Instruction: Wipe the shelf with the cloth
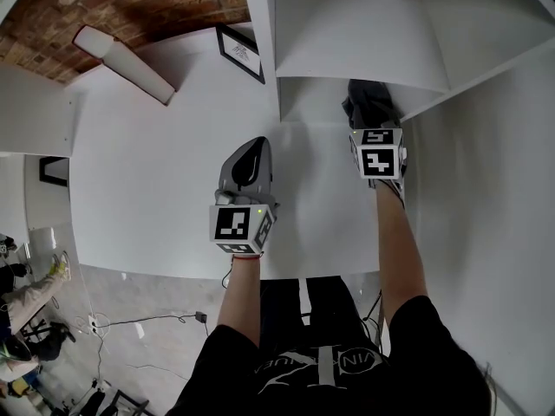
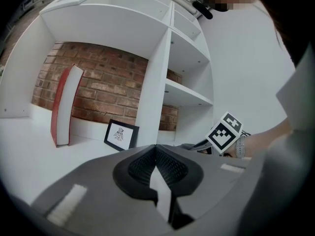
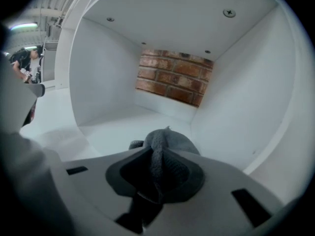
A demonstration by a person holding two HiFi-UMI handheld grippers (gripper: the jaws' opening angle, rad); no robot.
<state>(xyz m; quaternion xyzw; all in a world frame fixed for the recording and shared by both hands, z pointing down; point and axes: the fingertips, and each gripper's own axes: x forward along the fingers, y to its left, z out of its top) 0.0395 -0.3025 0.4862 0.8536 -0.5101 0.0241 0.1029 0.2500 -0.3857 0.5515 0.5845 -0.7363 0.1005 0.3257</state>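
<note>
Bunching cloth (image 3: 167, 142) hides shelf (image 3: 115, 121) beneath right tool (image 3: 156, 163).

Soft, even light is filling all three views, and the white shelf (image 1: 347, 33) is reflecting it brightly without hard glare. In the head view the straight shelf edges are bowing outward under strong wide-angle distortion. Both gripper views are fading into a black ring at the corners. In the left gripper view the left hand-held gripper (image 2: 156, 156) is looking soft close to the lens, while the brick wall (image 2: 108, 90) behind is showing crisp. In the right gripper view a strip light (image 3: 23, 26) is glowing at upper left. The right hand-held gripper (image 3: 155, 156) is blurring near the lens, the dark cloth (image 3: 170, 139) is reading clearly, and pale grey shading is gathering in the compartment's corners.
</note>
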